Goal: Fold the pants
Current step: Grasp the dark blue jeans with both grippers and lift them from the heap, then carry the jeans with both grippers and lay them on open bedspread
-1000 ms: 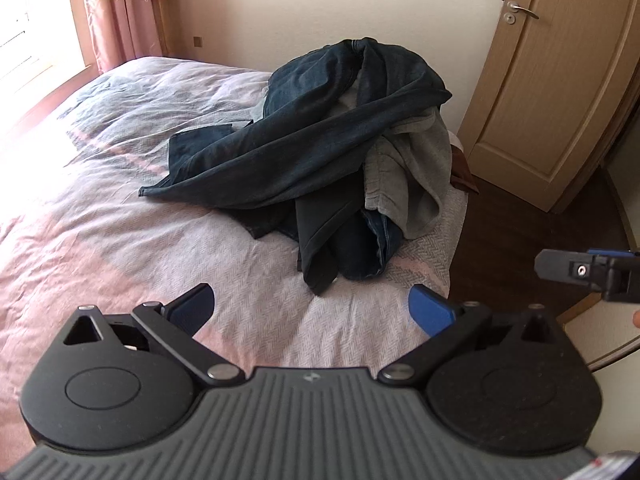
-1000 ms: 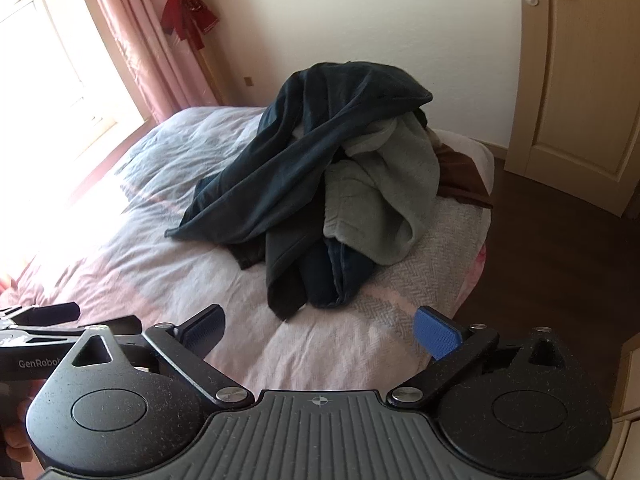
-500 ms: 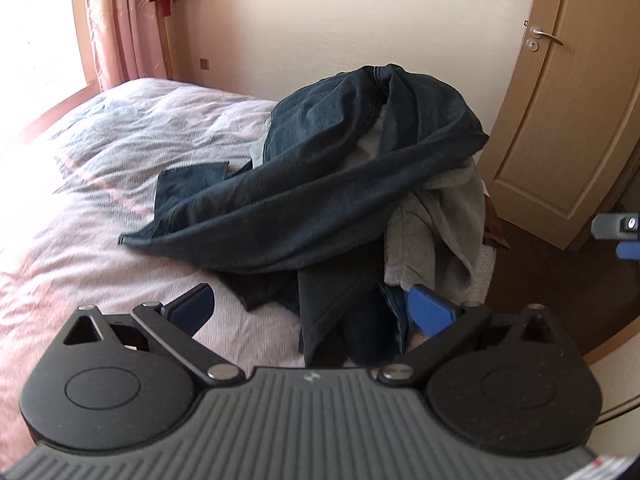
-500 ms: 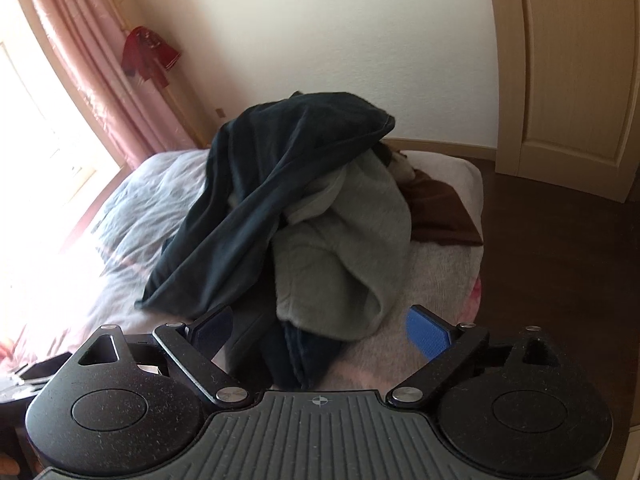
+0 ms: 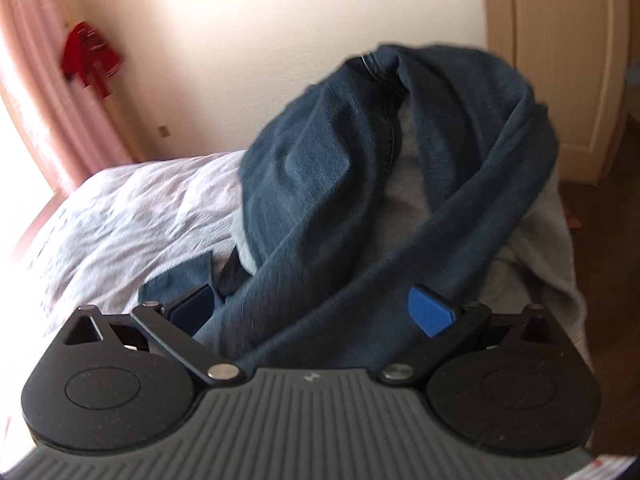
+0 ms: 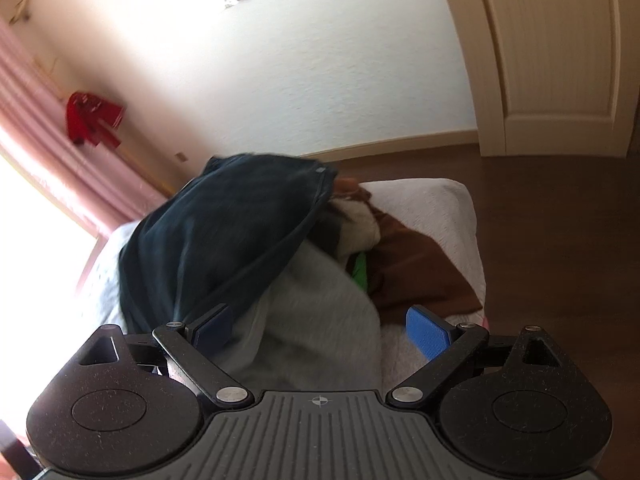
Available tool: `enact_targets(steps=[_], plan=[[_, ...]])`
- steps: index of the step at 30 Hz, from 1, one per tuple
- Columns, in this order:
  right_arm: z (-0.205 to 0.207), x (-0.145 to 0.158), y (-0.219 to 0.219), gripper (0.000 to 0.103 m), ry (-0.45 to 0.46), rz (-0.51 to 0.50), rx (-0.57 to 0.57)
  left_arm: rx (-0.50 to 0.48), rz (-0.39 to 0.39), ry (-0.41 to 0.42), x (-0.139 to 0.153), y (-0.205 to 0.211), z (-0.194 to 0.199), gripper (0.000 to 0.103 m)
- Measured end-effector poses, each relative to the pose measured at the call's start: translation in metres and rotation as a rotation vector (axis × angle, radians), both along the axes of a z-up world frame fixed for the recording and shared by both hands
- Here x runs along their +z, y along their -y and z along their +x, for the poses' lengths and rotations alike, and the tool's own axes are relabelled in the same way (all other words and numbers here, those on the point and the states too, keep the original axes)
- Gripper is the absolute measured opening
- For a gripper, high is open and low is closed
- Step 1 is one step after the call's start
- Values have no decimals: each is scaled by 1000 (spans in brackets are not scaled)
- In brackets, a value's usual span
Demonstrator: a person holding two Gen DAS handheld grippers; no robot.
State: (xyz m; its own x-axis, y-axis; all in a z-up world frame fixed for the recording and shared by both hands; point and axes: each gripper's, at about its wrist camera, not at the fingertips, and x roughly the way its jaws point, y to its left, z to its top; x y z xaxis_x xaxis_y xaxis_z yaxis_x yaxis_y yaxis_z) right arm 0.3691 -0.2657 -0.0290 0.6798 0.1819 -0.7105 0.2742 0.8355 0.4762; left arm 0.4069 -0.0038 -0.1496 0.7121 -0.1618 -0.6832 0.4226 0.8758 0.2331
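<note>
Both wide open, nothing gripped: left claw (image 5: 312, 312) over dark jeans (image 5: 320, 168), right claw (image 6: 320, 330) over grey garment (image 6: 312, 320). Pinch jeans only, lift clear of heap.

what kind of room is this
Most likely a bedroom in a home. A bed with a wrinkled pale cover holds a heap of clothes topped by dark jeans; pink curtains hang by a bright window, and a wooden door is behind.

Your left gripper (image 5: 314, 312) and right gripper (image 6: 318, 330) match: ribbed grey bodies, black speckled round housings, silver pivot screws, black linkage arms, and blue-padded fingers (image 5: 430, 316).
</note>
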Motion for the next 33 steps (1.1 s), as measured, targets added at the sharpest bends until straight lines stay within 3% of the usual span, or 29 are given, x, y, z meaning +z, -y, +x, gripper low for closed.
enact_targets(steps=[5,9,11,13,14,16,19,25,27,31,33], plan=[[33,-16,25,92,-23,36,-37,-114,13,-81,-35,4,38,102],[55,-29,38,92,-33,109,-69,-175,-7,-107,-52,5,43,102],[63,-34,41,92,-21,142,-84,-192,-22,-124,-58,4,45,91],[71,-38,42,92,-10,163,-96,-212,-71,-172,-61,0,48,56],[74,-40,41,92,-3,167,-97,-213,-96,-190,-61,-3,50,48],[80,-41,38,92,1,167,-87,-179,-123,-199,-58,-10,53,16],[91,-42,32,92,8,175,-68,-78,-236,-202,-43,-32,59,9],[115,-49,28,90,29,256,-88,127,-509,-134,-12,-85,55,9],[128,-59,28,74,-21,259,-113,165,-546,-125,-4,-90,66,8],[142,-88,35,60,-95,393,-174,192,-566,-94,11,-81,65,8],[141,-90,38,0,-69,475,-185,200,-560,-80,15,-80,64,8]])
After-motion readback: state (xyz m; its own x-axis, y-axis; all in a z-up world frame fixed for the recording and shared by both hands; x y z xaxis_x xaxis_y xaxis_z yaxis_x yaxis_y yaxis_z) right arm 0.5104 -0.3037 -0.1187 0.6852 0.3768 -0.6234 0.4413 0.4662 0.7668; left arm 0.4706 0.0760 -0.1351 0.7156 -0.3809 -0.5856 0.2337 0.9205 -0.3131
